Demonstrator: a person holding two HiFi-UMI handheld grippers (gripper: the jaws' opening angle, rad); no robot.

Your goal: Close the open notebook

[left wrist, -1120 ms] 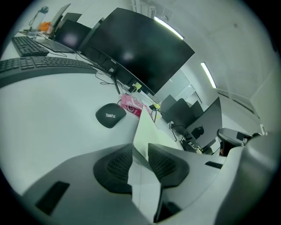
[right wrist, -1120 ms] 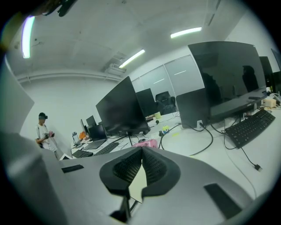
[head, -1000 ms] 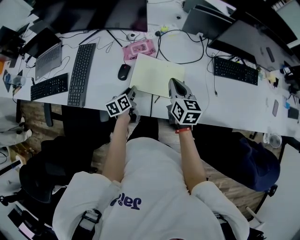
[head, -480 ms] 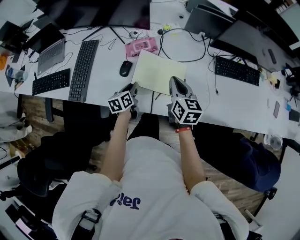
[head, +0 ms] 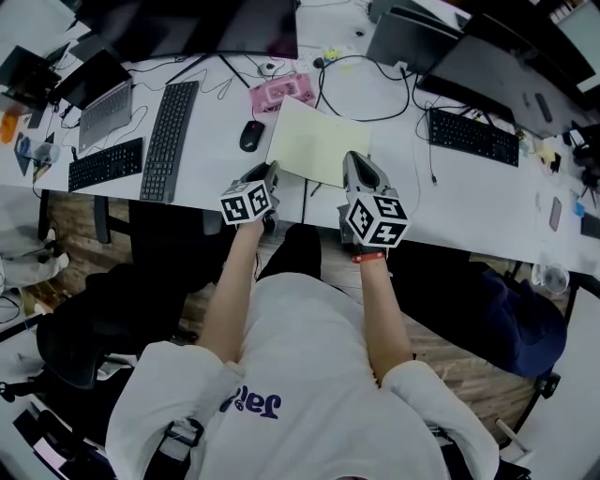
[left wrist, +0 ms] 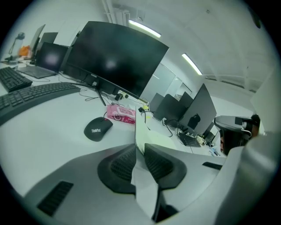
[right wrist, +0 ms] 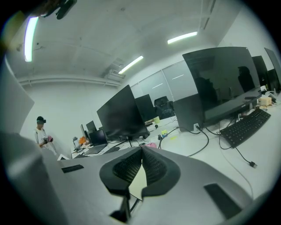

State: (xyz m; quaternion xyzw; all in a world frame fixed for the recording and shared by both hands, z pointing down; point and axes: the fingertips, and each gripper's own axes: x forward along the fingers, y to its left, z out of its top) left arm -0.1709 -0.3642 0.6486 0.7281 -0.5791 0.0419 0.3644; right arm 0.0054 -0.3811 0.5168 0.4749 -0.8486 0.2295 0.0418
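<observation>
The notebook (head: pixel 314 141) shows as one pale yellow sheet on the white desk (head: pixel 211 173), in front of the person. My left gripper (head: pixel 271 172) is at its near left corner and my right gripper (head: pixel 355 161) at its near right corner. In the left gripper view the sheet (left wrist: pixel 141 132) runs edge-on up between the pads, and the jaws of that gripper (left wrist: pixel 137 147) are closing on it. In the right gripper view the gripper (right wrist: pixel 141 150) is shut with the pale sheet (right wrist: pixel 139 182) pinched between its pads.
A black mouse (head: pixel 250 136) and a pink packet (head: pixel 279 94) lie just left of and behind the notebook. Keyboards (head: pixel 169 141) (head: pixel 472 138), a laptop (head: pixel 103 108), looping cables (head: pixel 361 94) and dark monitors (head: pixel 187 28) crowd the desk. A person (right wrist: pixel 41 132) stands far off.
Both grippers have shifted slightly farther over the desk edge along with the sheet's near edge. The things on the desk keep their places.
</observation>
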